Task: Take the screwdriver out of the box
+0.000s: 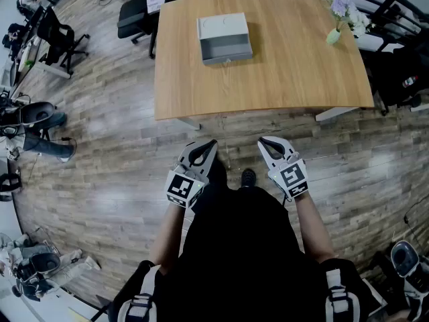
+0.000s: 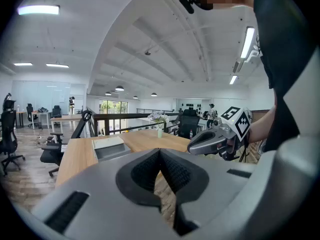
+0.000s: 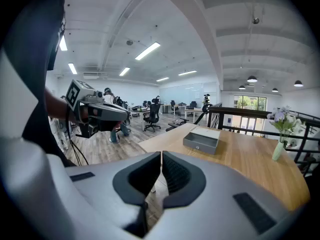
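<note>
A grey box [image 1: 224,39] with its drawer pulled out stands on the wooden table [image 1: 281,79], far ahead of both grippers. No screwdriver shows in any view. My left gripper [image 1: 212,142] and right gripper [image 1: 262,141] hang side by side over the floor, short of the table's near edge. Both are shut with nothing between their jaws. The left gripper view shows its jaws [image 2: 160,152] meeting, the box [image 2: 110,147] beyond them and the right gripper [image 2: 192,147] to the right. In the right gripper view the closed tips [image 3: 161,154] point toward the box [image 3: 202,140].
A vase of flowers [image 1: 340,20] stands at the table's far right corner. Black office chairs [image 1: 137,17] sit at the table's left and far sides. More chairs and gear [image 1: 40,39] line the left of the wooden floor. The person's shoe [image 1: 247,177] is between the grippers.
</note>
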Motion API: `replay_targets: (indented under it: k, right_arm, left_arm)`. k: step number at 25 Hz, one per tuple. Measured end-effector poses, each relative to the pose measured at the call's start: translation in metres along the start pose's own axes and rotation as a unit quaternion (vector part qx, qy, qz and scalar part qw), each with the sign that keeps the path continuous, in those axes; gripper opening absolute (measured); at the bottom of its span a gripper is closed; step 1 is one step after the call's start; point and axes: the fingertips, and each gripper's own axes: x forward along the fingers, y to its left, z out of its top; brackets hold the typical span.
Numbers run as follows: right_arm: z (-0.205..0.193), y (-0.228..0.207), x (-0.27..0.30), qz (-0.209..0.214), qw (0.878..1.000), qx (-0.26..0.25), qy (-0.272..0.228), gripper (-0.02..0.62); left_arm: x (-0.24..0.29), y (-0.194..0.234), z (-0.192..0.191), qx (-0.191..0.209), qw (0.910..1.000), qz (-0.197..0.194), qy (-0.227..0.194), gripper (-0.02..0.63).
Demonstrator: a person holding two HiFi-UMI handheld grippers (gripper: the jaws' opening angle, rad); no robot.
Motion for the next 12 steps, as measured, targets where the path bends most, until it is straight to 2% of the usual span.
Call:
replay_targets:
  k: [6, 12]
  right_arm:
    - [-0.026, 0.011, -0.026, 0.024, 1.0, -0.012, 0.014, 0.028]
    - [-0.023, 0.021, -0.032, 0.029, 0.999, -0.031, 0.013, 0.028]
  left_arm:
    - [0.001, -0.048, 0.005, 0.008, 1.0, 0.002, -0.004, 0.021]
    - [0.0, -0.066, 0.014, 0.014, 0.9997, 0.002, -0.019, 0.021]
